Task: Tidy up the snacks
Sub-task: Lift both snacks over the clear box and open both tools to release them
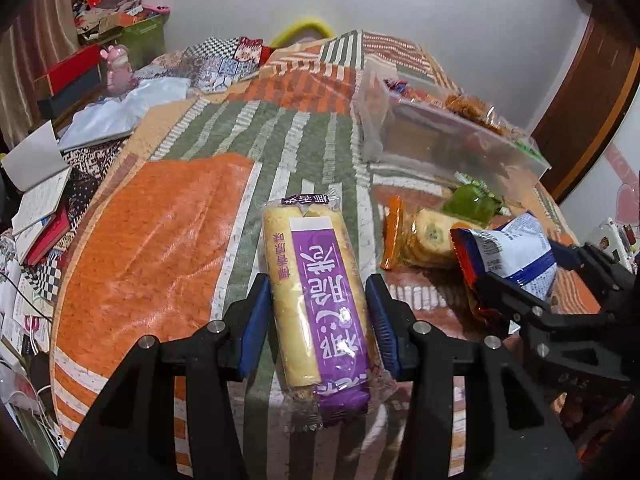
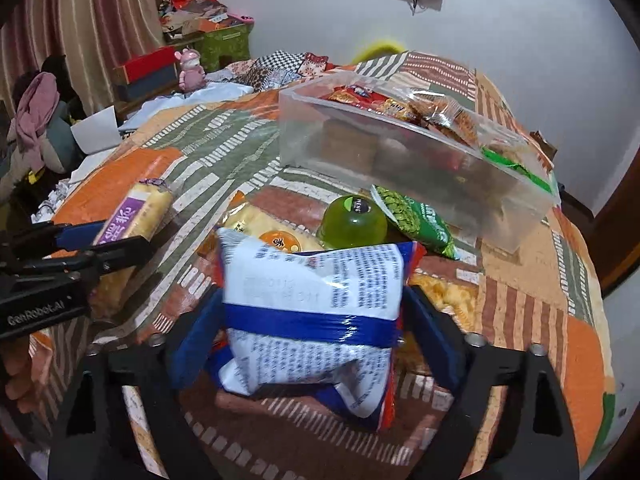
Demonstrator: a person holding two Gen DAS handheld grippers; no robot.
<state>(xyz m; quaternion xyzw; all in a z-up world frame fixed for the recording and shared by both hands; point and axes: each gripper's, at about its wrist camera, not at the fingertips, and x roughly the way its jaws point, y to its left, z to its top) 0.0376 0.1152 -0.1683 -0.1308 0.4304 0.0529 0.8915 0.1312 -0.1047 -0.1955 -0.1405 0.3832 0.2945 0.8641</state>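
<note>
My left gripper (image 1: 318,292) is shut on a long purple-labelled pack of yellow wafer rolls (image 1: 320,300), held over the patchwork cloth; the pack also shows in the right wrist view (image 2: 132,212). My right gripper (image 2: 316,320) is shut on a white and blue snack bag (image 2: 312,312), which also shows in the left wrist view (image 1: 508,256). A clear plastic bin (image 2: 400,156) with several snack packets in it stands behind; it also shows in the left wrist view (image 1: 440,140).
On the cloth between the grippers and the bin lie a green jelly cup (image 2: 352,220), a green snack packet (image 2: 416,220), an orange cracker pack (image 1: 420,236) and an orange jelly cup (image 2: 280,242). Books and clutter (image 1: 40,200) lie at the left.
</note>
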